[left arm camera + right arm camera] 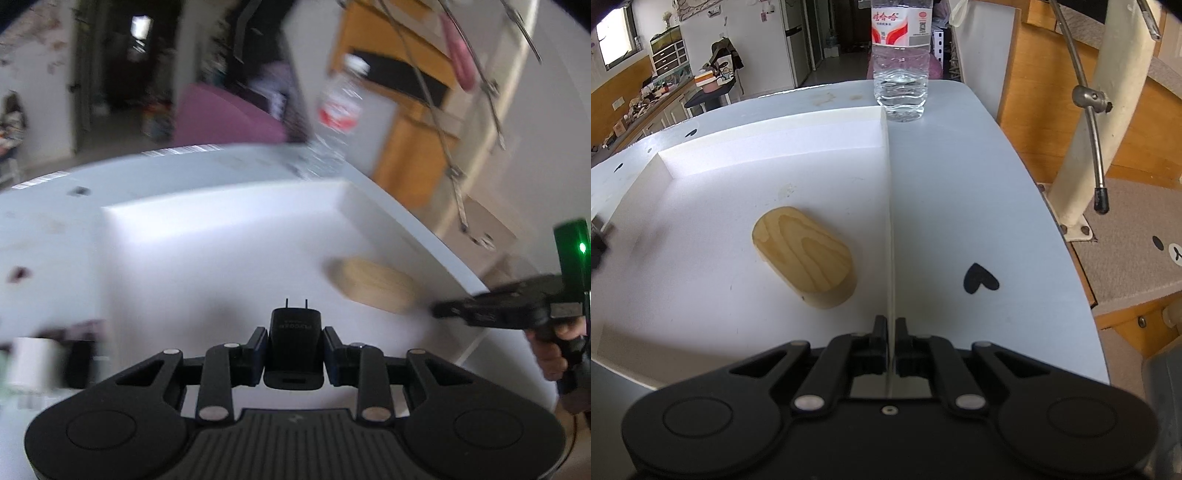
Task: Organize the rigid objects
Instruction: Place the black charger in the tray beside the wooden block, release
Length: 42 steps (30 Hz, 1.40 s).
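My left gripper (294,338) is shut on a black plug-in charger (294,332), prongs pointing forward, held above the white foam tray (221,206). A rounded wooden block (805,254) lies inside the tray; it shows blurred in the left wrist view (373,284). My right gripper (891,326) is shut on the tray's thin right wall (889,184), one finger on each side of it. The right gripper also shows at the right edge of the left wrist view (439,309).
A clear water bottle (900,74) with a red-and-white label stands on the white table (960,184) just past the tray's far right corner. Black heart marks (979,280) dot the table. A white post (1089,129) and wooden furniture stand to the right.
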Tool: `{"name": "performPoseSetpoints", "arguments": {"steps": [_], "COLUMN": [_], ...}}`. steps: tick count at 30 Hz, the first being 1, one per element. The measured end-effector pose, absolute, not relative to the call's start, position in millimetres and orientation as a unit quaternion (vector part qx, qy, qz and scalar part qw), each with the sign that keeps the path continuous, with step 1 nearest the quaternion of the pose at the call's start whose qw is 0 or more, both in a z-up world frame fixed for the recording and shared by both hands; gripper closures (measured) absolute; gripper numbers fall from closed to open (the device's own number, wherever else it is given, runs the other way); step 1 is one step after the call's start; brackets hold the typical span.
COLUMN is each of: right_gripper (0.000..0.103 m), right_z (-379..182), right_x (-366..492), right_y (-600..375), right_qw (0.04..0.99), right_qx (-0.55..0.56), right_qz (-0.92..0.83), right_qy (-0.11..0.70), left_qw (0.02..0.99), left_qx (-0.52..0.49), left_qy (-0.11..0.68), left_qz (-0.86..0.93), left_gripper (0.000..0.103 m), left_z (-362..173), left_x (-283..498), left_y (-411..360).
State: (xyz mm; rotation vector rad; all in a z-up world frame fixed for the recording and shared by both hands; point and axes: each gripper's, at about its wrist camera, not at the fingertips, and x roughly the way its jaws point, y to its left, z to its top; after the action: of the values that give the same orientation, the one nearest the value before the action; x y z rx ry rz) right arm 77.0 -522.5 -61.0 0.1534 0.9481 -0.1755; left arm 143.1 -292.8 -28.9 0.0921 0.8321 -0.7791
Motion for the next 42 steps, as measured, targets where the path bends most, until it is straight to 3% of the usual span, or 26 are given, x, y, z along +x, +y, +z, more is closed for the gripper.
{"name": "performPoseSetpoints", "arguments": {"steps": [7, 24, 25, 27, 29, 35, 42], "right_gripper": [0.099, 0.099, 0.099, 0.099, 0.099, 0.099, 0.099], "right_z": [-60.9, -60.9, -60.9, -61.1, -61.1, -61.1, -61.2], "right_x": [77.1, 78.1, 78.1, 78.1, 78.1, 78.0, 77.5], "right_y": [-522.4, -522.1, -522.1, -521.9, -521.7, -521.7, -522.6], "right_qw": [0.883, 0.881, 0.881, 0.881, 0.881, 0.882, 0.882], "right_qx": [0.076, 0.074, 0.074, 0.073, 0.073, 0.074, 0.074], "right_qz": [-0.086, -0.088, -0.088, -0.088, -0.088, -0.088, -0.085], "right_qy": [0.455, 0.458, 0.458, 0.458, 0.458, 0.458, 0.457], "left_qw": [0.809, 0.790, 0.789, 0.790, 0.795, 0.804, 0.824], "left_qx": [0.052, 0.063, 0.062, 0.056, 0.056, 0.061, 0.072], "left_qy": [0.420, 0.430, 0.431, 0.434, 0.428, 0.421, 0.399], "left_qz": [-0.409, -0.432, -0.433, -0.429, -0.427, -0.415, -0.397], "left_gripper": [0.070, 0.068, 0.064, 0.044, 0.037, 0.026, 0.005], "left_z": [-48.6, -64.8, -64.5, -62.2, -58.3, -47.5, -28.1], "left_x": [141.6, 142.9, 143.1, 143.4, 142.2, 136.3, 123.2], "left_y": [-353.1, -379.0, -378.0, -374.5, -371.6, -362.1, -332.4]}}
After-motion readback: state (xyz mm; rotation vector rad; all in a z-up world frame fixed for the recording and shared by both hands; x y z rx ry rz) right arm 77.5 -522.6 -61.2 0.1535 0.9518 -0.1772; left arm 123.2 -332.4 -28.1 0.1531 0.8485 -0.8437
